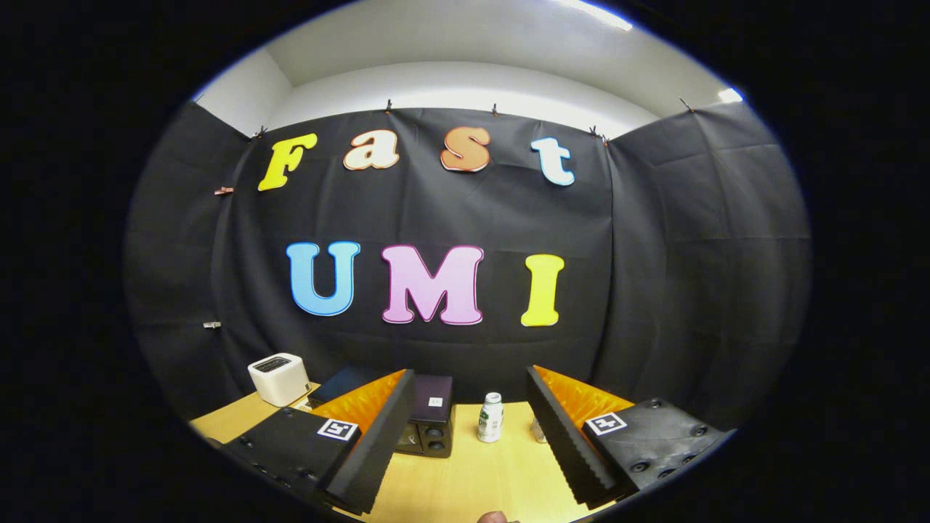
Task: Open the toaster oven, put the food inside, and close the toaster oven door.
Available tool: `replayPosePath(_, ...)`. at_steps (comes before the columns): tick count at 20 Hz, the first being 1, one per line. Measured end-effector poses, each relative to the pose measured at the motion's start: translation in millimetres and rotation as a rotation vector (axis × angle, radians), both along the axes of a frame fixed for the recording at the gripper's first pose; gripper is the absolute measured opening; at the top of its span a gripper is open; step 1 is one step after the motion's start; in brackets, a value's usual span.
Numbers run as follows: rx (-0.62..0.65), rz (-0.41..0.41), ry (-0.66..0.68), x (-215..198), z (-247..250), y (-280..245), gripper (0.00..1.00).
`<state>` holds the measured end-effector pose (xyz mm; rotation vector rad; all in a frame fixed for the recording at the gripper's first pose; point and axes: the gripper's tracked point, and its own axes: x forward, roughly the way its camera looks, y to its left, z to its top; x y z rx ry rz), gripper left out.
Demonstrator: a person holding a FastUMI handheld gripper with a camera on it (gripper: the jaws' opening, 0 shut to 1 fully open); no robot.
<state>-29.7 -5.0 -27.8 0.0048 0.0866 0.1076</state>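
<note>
Wooden table [450,487] below; my gripper [465,443] hangs open, empty; toaster oven [429,418] lies beyond my left finger, lower centre.

Black cloth booth wall [654,254], hung in creased panels across the back and both sides (small clips [388,107] fasten its upper edge). Above it, a plain white room wall [465,87] and white ceiling [436,36] with bright strip lights [592,11]. Below, a light wooden tabletop [479,472].
</note>
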Motion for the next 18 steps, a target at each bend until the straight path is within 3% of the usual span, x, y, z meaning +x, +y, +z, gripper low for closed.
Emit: replayPosePath(18,0.057,0.002,0.018,0.9,7.9,-15.0,0.97)
